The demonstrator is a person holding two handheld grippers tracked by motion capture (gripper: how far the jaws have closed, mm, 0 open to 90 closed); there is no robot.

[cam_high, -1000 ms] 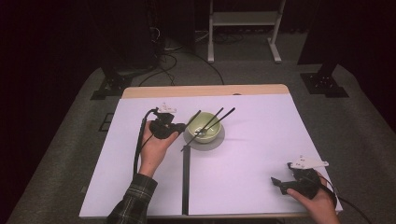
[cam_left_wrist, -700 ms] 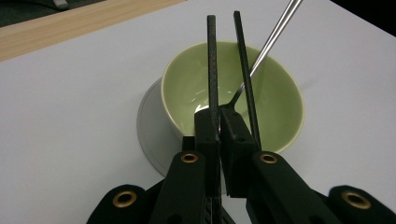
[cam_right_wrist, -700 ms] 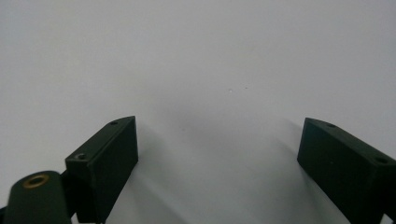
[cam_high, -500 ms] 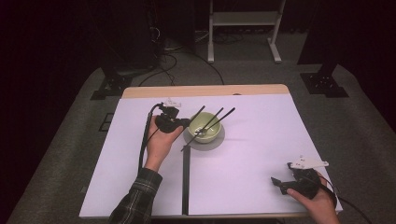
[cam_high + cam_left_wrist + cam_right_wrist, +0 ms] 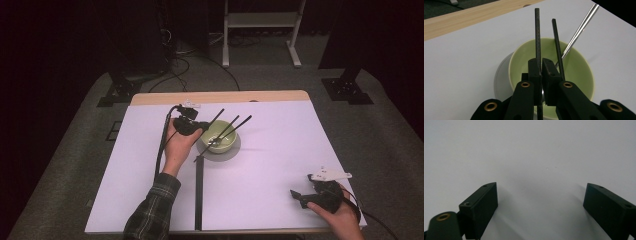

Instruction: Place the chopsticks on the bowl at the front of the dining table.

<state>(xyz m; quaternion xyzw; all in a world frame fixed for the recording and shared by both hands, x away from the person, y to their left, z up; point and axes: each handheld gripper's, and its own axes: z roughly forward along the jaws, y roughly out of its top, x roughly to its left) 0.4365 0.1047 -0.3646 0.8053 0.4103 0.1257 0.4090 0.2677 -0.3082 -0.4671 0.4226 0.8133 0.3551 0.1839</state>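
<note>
The left gripper (image 5: 541, 75) has its fingers clamped on one thin, stiff, slippery black chopstick (image 5: 537, 35) over the green bowl (image 5: 579, 67) mid-table, best pinched near its middle, while the right gripper (image 5: 540, 202) rests spread wide, holding nothing.

You worked at a bench (image 5: 280, 165) covered in white sheeting, with a bare strip of pale wood (image 5: 220, 97) along its far edge and a black strip (image 5: 199, 192) running across the white toward you. Around it lay grey carpet (image 5: 65, 165). Beyond, the room sat in darkness. A white metal stand (image 5: 260, 30) stood at the back, black cables (image 5: 195, 62) trailed over the floor, and black stand feet (image 5: 347, 90) rested at either side.
</note>
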